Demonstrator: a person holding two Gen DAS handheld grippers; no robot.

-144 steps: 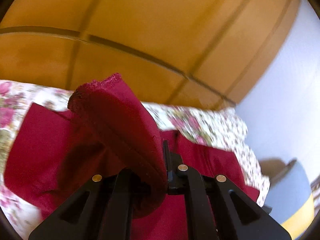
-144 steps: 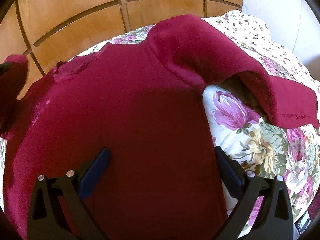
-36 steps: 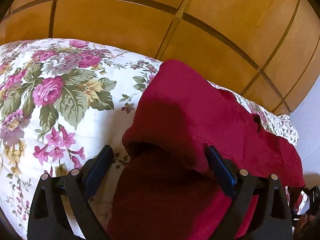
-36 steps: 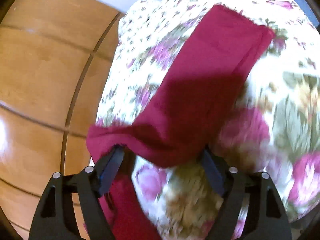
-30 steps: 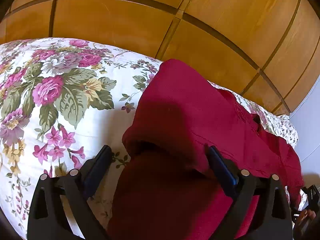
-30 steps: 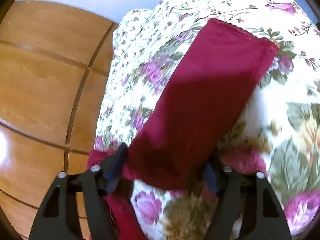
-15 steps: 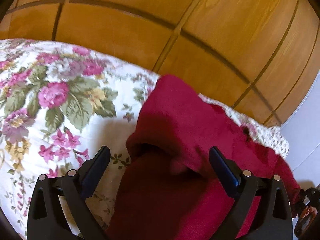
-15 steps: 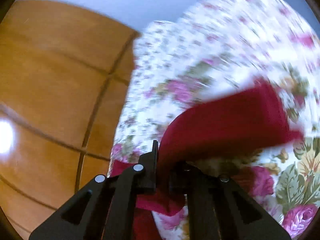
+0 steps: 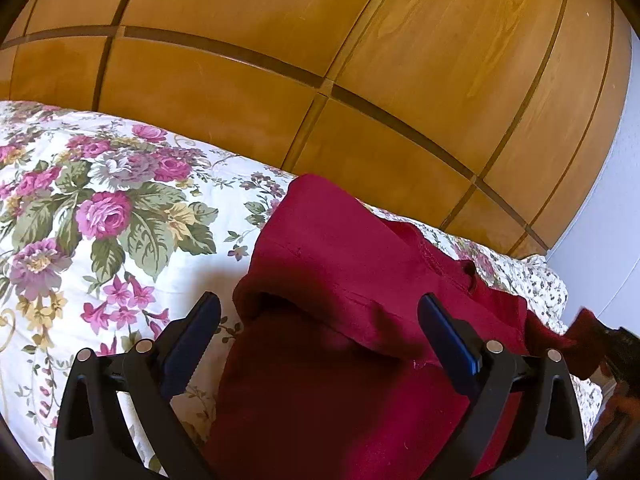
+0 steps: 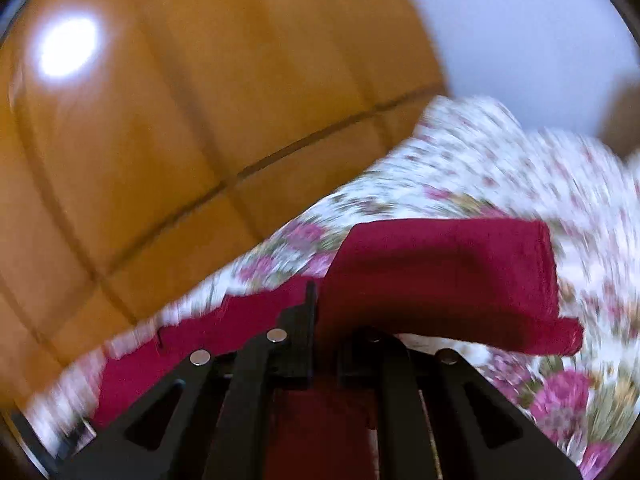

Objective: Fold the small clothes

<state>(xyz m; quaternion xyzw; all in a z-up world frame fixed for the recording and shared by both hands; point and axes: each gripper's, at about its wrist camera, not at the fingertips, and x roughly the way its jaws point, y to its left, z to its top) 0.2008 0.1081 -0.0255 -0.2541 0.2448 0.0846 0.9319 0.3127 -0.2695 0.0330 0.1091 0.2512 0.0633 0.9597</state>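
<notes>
A dark red top lies on the flowered bedspread, its left sleeve folded over the body. My left gripper hovers open above that folded sleeve, its blue pads wide apart and not touching the cloth. At the far right edge of the left wrist view the other sleeve is lifted. In the blurred right wrist view my right gripper is shut on the red sleeve, which rises off the bed with its cuff hanging out to the right.
A wooden panelled headboard runs behind the bed. A pale wall stands at the right. The flowered bedspread spreads around the top on both sides.
My right gripper closed on the right sleeve, rolled, and lifted it up off the bed. The left gripper stayed open and drew back slightly from the folded left sleeve.
</notes>
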